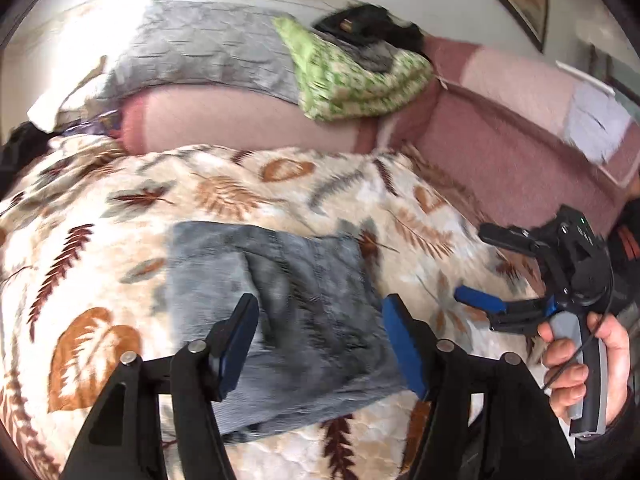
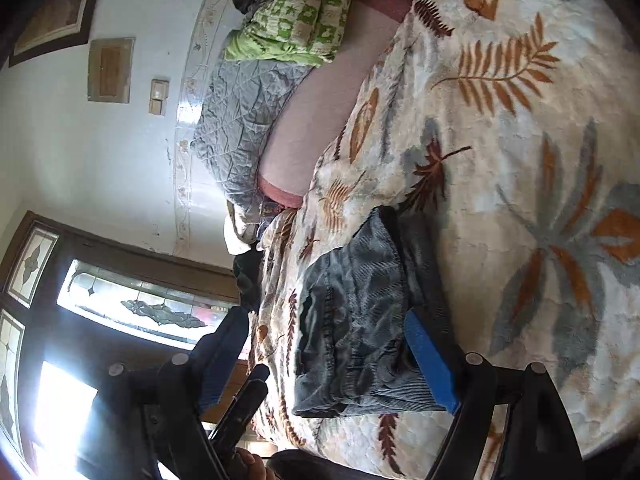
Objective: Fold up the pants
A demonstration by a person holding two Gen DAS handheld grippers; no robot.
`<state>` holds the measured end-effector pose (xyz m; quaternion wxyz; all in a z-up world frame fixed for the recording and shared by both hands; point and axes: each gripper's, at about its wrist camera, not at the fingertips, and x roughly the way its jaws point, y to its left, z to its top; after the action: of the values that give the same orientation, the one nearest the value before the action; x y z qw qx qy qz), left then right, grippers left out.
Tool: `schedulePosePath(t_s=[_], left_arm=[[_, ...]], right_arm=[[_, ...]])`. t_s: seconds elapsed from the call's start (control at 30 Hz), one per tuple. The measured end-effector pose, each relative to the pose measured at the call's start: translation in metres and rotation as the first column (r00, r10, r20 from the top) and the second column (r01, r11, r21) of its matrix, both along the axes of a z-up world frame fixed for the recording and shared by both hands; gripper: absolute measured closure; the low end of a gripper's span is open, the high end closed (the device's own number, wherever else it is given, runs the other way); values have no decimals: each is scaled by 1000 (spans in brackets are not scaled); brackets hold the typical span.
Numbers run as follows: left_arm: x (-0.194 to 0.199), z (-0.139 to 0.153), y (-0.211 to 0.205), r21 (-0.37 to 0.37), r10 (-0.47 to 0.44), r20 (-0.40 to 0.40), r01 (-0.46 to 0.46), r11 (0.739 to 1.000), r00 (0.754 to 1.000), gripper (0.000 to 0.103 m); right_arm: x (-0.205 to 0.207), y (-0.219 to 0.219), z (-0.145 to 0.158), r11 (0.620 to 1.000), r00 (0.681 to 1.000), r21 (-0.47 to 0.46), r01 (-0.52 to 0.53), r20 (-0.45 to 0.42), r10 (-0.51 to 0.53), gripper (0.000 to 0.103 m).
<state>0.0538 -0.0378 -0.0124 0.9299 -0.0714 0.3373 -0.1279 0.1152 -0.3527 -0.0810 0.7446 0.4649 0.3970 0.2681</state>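
folded pants beyond both open jaws

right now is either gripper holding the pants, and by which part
Neither. The left gripper and right gripper both stand open above the folded pants, pads clear of the cloth.

Folded grey pants lie on a leaf-patterned blanket beneath the left gripper's parted fingers.

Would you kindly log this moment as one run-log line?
pants: folded, lying on leaf blanket | left gripper: open, nothing held | right gripper: open, nothing held
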Motion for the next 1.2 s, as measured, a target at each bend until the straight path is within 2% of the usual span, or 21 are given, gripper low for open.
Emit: schedulePosePath(t_s=[0.07, 0.1, 0.17, 0.23, 0.27, 0.3, 0.33, 0.37, 0.4, 0.5, 0.57, 0.63, 0.7, 0.77, 0.83, 0.9, 0.93, 0.97, 1.0, 1.1, 1.2], left_arm=[[6, -3, 30, 15, 135, -10, -135, 991, 991, 34], [13, -11, 40, 23, 172, -51, -171, 985, 984, 34], [28, -32, 49, 28, 190, -145, -188, 982, 971, 34], [43, -63, 42, 122, 179, -263, -152, 981, 948, 33], [46, -78, 39, 144, 171, -312, -131, 981, 935, 33], [44, -87, 38, 169, 183, -321, -134, 976, 929, 32], [41, -91, 37, 186, 185, -308, -131, 974, 933, 30], [39, -92, 35, 203, 183, -296, -125, 971, 937, 27], [38, -92, 35, 212, 180, -284, -122, 970, 942, 26], [39, -88, 41, 178, 174, -307, -123, 976, 936, 26], [37, -77, 50, 130, 171, -300, -138, 982, 938, 26], [37, -64, 55, 90, 184, -257, -166, 982, 949, 26], [38, -54, 54, 89, 193, -221, -178, 980, 956, 26], [45, -52, 50, 94, 191, -218, -174, 980, 957, 26], [55, -62, 43, 135, 188, -253, -158, 978, 949, 26], [63, -82, 34, 173, 177, -325, -126, 977, 929, 26], [64, -91, 31, 196, 180, -334, -119, 973, 925, 25], [62, -94, 30, 197, 175, -317, -116, 974, 932, 23], [61, -95, 31, 198, 181, -309, -122, 972, 934, 21], [61, -90, 40, 143, 171, -326, -130, 981, 930, 21], [52, -77, 51, 83, 183, -299, -166, 983, 937, 21]], right_arm=[[12, 23, 5, 997, 998, 37, -62, 14, 61, 20], [18, 37, 6, 994, 996, 52, -92, 18, 91, 20], [30, 65, 3, 984, 987, 81, -161, 11, 160, 19], [38, 90, -9, 974, 976, 61, -218, -18, 219, 19], [40, 99, -20, 973, 971, 35, -230, -59, 232, 19], [39, 106, -38, 971, 963, -2, -238, -133, 236, 18], [37, 112, -59, 965, 944, -54, -256, -227, 238, 18], [33, 114, -76, 963, 936, -65, -262, -258, 238, 20], [28, 109, -76, 971, 954, -55, -233, -208, 217, 20], [30, 109, -65, 970, 946, -73, -232, -248, 207, 20], [37, 112, -42, 965, 959, -117, -236, -190, 211, 19], [48, 114, -19, 967, 966, -88, -239, -121, 227, 19], [66, 120, -1, 966, 967, -63, -249, -75, 244, 19], [87, 131, 7, 961, 962, -45, -272, -49, 270, 18], [108, 141, 0, 959, 959, -54, -279, -66, 276, 17], [126, 148, -25, 952, 948, -67, -299, -133, 288, 16], [132, 150, -42, 951, 944, -96, -295, -183, 275, 16], [136, 149, -61, 949, 935, -113, -296, -240, 263, 17], [137, 150, -76, 947, 926, -99, -304, -265, 270, 17], [135, 150, -66, 945, 934, -124, -304, -236, 270, 17], [123, 148, -37, 930, 944, -194, -312, -177, 280, 17]])
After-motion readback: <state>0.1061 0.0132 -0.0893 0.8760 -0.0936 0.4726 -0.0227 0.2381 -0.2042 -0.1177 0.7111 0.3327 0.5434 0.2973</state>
